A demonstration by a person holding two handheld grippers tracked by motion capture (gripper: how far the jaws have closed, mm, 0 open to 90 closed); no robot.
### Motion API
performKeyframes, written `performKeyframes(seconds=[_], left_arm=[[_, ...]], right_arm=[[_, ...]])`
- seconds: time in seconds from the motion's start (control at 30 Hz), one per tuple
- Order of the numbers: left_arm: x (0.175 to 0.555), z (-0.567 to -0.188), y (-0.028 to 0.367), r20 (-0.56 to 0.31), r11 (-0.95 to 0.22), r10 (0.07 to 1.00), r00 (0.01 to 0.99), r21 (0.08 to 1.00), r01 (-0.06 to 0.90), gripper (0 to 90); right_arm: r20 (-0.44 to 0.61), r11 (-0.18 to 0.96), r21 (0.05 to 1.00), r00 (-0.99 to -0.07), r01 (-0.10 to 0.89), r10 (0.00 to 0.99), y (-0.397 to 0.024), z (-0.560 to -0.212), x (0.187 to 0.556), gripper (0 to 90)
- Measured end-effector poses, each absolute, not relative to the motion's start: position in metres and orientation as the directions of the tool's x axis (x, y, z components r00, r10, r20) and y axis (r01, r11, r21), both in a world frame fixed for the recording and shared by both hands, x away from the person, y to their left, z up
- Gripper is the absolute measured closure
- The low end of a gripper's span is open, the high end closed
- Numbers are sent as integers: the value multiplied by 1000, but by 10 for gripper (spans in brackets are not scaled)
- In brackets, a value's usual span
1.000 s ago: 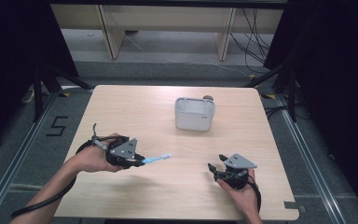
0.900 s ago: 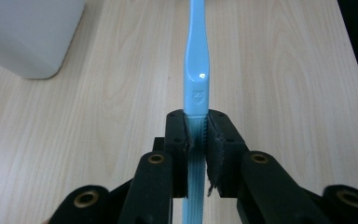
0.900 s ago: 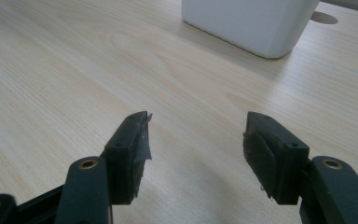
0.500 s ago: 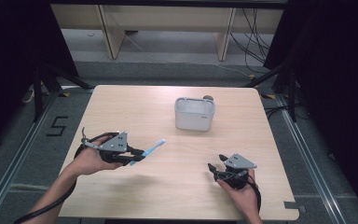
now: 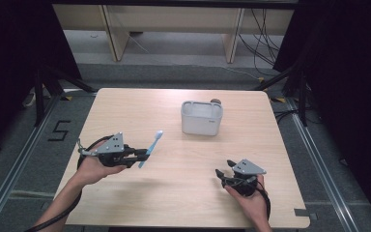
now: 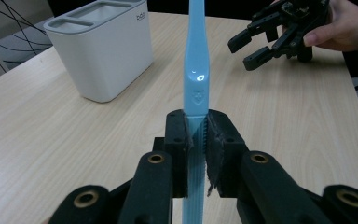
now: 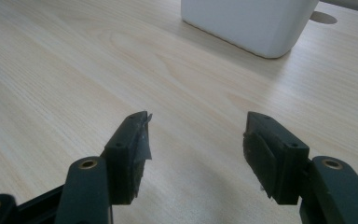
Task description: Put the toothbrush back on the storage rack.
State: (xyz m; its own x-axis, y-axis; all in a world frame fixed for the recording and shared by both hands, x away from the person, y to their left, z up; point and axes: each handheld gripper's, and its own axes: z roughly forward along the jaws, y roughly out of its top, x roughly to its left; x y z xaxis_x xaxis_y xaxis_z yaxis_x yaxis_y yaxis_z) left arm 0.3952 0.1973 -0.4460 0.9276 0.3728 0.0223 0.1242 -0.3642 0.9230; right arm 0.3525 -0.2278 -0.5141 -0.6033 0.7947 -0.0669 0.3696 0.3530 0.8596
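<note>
a light blue toothbrush [image 6: 196, 70] is held above the wooden table [image 5: 140, 111], clamped by its ribbed lower handle between the pads of the left gripper [image 5: 142, 155], its head raised toward the far side and tilted up. it is judged to be light and stiff, a slim moulded plastic stick whose glossy upper handle would likely slip; the ribbed section where it is now pinched looks the better place for a hold, low enough to leave the long upper part free to be lowered into a slot. a white holder [image 5: 202, 118] with divided openings stands well apart from it, toward the table's far edge. the right gripper [image 5: 224, 175] is rested near the near right corner, its jaws spread wide with nothing between them. the brush head is cut off at the top of the left gripper view and is too small in the high view for bristles to be made out. the holder's compartments cannot be seen into, and a small dark object [image 5: 215, 101] just behind it cannot be identified.
</note>
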Motion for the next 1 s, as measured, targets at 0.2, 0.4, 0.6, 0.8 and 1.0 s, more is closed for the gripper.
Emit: performKeyframes(seconds=[0.2,0.4,0.6,0.8,1.0], left_arm=[[394,-452,199,-17,-276,405,914,951,140,789],[391,-457,202,-78,-162,468,880,971,173,790],[384,-464,199,-131,-80,502,855,977,196,789],[379,-471,194,-152,-55,498,854,977,205,789],[375,-481,192,-173,-19,499,849,977,211,789]], right_arm=[[-73,355,860,-602,366,795,-228,-514,353,415],[-73,356,860,-601,366,796,-228,-514,353,415],[-30,333,853,-599,401,800,-226,-514,351,414],[-61,347,861,-602,372,796,-227,-514,352,414],[-64,348,862,-601,370,797,-227,-515,352,415]])
